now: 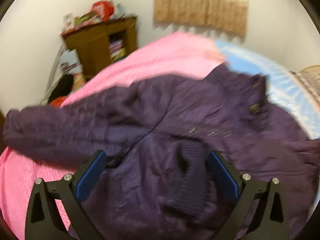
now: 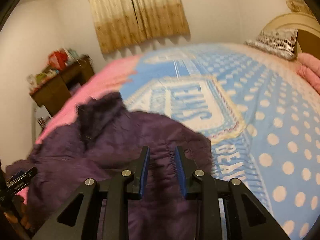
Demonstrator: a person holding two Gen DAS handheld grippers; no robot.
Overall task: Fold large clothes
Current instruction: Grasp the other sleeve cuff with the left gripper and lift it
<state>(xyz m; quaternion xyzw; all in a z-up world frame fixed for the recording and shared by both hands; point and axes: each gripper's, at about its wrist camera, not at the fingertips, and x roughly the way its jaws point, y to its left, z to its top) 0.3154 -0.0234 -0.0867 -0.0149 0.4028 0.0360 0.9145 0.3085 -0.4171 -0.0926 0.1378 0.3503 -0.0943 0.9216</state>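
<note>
The purple jacket [image 1: 160, 120] lies crumpled on the bed [image 2: 260, 120], largely on the pink blanket [image 1: 170, 60] with its far edge reaching onto the blue dotted blanket [image 2: 270, 140]. Judged from its present lie, folding is at an early stage: one sleeve [image 1: 50, 128] stretches out away from the body, the dark furry collar [image 2: 98, 116] is bunched on the jacket's far side, and no neat fold is evident; flattening, turning in the sleeves and doubling the body appear outstanding. The fabric is thin, quilted and heavily creased, with a ribbed cuff [image 1: 190, 160] lying on the jacket's near part. The left gripper [image 1: 158, 158] stands with jaws wide apart over that cuff, pads clear of it. The right gripper [image 2: 162, 156] has jaws drawn close with purple cloth between them; whether the pads actually pinch it cannot be told. Both views are motion-blurred.
</note>
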